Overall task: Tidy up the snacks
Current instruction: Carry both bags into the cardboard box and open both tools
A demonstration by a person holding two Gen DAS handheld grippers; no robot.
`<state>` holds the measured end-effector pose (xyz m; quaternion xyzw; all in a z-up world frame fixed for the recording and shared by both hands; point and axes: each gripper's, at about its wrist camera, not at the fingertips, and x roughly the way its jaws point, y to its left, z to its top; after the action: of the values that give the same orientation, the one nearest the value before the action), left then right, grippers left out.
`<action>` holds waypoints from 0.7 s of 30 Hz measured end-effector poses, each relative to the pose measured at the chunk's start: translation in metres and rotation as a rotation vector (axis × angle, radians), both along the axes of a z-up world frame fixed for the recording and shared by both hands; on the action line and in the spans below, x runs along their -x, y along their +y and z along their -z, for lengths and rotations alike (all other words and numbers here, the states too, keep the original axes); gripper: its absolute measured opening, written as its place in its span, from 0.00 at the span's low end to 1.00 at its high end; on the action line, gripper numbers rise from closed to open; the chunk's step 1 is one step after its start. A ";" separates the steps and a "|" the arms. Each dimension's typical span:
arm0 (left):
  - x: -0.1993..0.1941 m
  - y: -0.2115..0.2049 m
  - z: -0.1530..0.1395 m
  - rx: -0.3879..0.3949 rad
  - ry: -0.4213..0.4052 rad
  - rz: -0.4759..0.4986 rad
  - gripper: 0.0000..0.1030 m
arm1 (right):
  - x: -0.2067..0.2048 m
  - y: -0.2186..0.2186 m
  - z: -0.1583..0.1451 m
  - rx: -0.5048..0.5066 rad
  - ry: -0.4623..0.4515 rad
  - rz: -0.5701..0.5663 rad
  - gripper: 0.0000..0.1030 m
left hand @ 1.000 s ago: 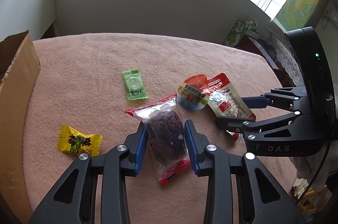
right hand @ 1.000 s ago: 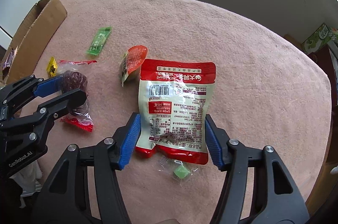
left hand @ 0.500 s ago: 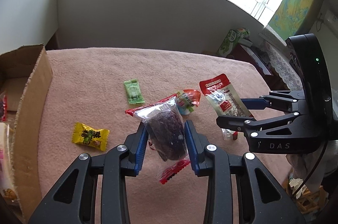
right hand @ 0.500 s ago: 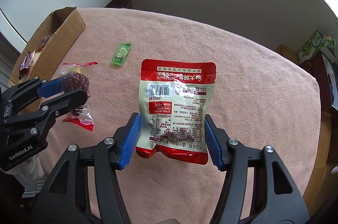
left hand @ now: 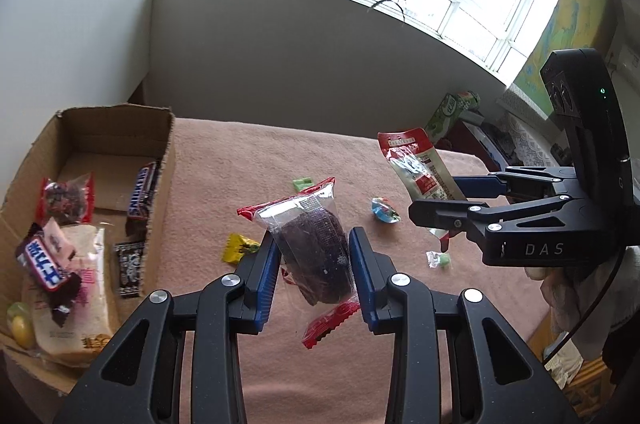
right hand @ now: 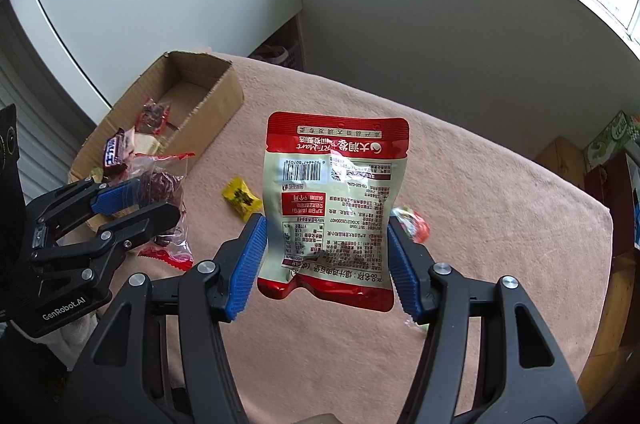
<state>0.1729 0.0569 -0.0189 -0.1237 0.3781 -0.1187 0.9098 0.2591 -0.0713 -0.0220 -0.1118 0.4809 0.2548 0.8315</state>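
At the centre of the frame the left gripper clamps its blue pads on a clear packet of dark dried fruit, lifted above the pink tablecloth. On the right, the right gripper grips a red-and-white pouch. An open cardboard box holding snacks fills the left.

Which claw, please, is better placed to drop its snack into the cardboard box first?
Probably the left claw: its dark snack packet hangs right beside the cardboard box, while the right claw and its red pouch are farther away.
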 end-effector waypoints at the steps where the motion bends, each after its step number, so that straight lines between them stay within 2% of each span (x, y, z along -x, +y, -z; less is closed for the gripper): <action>1: 0.003 0.007 -0.002 0.001 -0.004 -0.012 0.32 | -0.001 0.008 -0.003 -0.004 -0.001 -0.011 0.60; 13: 0.025 0.091 -0.011 -0.022 -0.034 -0.186 0.32 | -0.023 0.106 -0.006 -0.069 0.011 -0.108 0.60; 21: 0.021 0.128 0.002 -0.009 -0.008 -0.270 0.32 | -0.034 0.157 0.000 -0.077 0.033 -0.165 0.62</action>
<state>0.1518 0.1852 -0.0212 -0.1689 0.3547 0.0061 0.9196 0.2927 0.0858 -0.0215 -0.1148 0.4734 0.3425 0.8033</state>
